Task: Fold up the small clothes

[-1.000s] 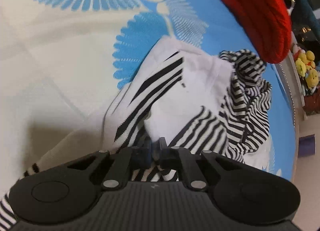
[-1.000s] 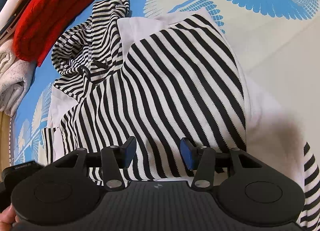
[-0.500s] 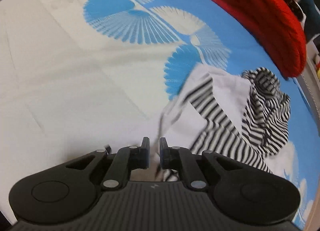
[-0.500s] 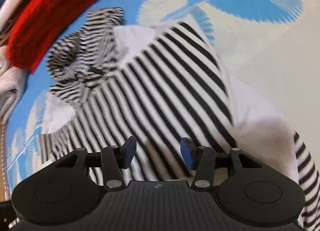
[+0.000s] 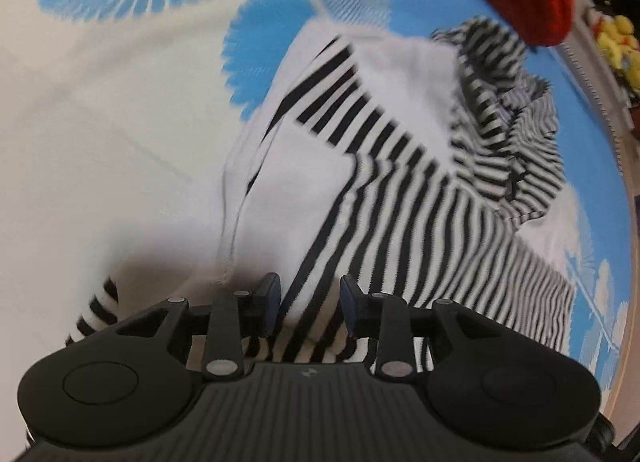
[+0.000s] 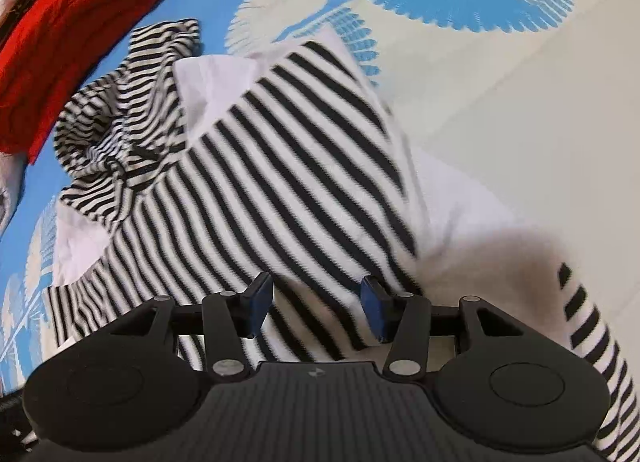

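Left claw [image 5: 309, 304] hangs with its jaws apart over the striped garment [image 5: 400, 166], gripping nothing; the right claw [image 6: 316, 304] is likewise spread wide above the same garment [image 6: 280, 166], empty. That black-and-white striped piece lies partly folded on the patterned cloth [image 5: 100, 110], its hood bunched at the far side. Motion blur smears the stripes in the left view, and both claw bodies hide the garment's near edge. One striped cuff [image 6: 588, 326] runs out of frame. The surface is cream with blue fan prints. A red knitted item [image 6: 60, 38] lies beyond the hood, cut off by the frame. Yellow plush toys [image 5: 620, 46] sit past the edge.
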